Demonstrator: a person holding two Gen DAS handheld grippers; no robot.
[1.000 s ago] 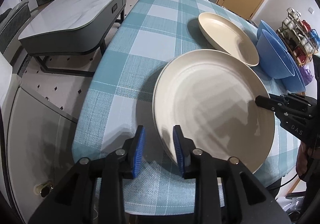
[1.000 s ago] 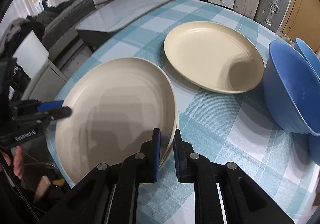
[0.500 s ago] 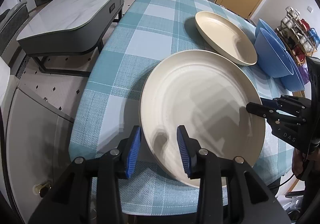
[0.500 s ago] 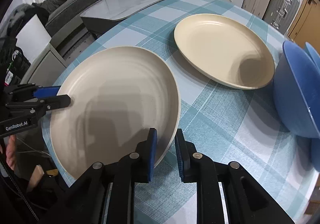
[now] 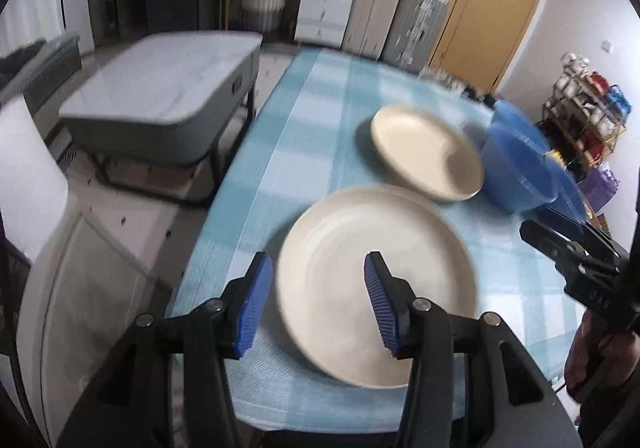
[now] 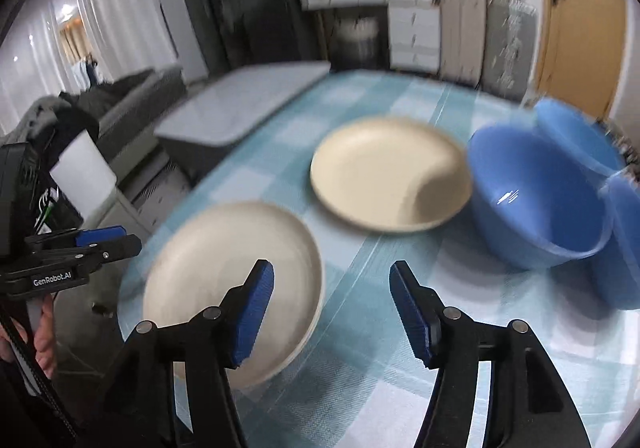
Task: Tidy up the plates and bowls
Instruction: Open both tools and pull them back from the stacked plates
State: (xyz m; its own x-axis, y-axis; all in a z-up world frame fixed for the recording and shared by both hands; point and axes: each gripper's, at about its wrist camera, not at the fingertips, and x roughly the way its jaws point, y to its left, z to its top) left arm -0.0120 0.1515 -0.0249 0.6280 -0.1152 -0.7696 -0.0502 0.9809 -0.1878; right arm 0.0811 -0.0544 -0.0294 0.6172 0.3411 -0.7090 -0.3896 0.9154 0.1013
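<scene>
Over the near end of the checked table (image 5: 320, 116), the left wrist view had the left gripper (image 5: 316, 300) with jaws that had just been opening, blue pads spread and nothing pinched; the near plate (image 5: 376, 288) lay flat on the cloth below them, released. Beyond it sat the far plate (image 5: 426, 152), with the blue bowls (image 5: 516, 168) just beside that. The right gripper (image 5: 560, 244) showed at the right edge. By my reading, one plate was just set down and the next move called for gathering plate with plate.

Across in the right wrist view, the right gripper (image 6: 332, 312) was likewise wide, its jaws just opened and empty, the near plate (image 6: 232, 280) below its left pad. The far plate (image 6: 388, 176) touched or nearly touched the nearest blue bowl (image 6: 536, 200), so a rim grasp there looked tight. The left gripper (image 6: 100, 244) hovered at the left, clear of the plate. Motion blur softened everything.
</scene>
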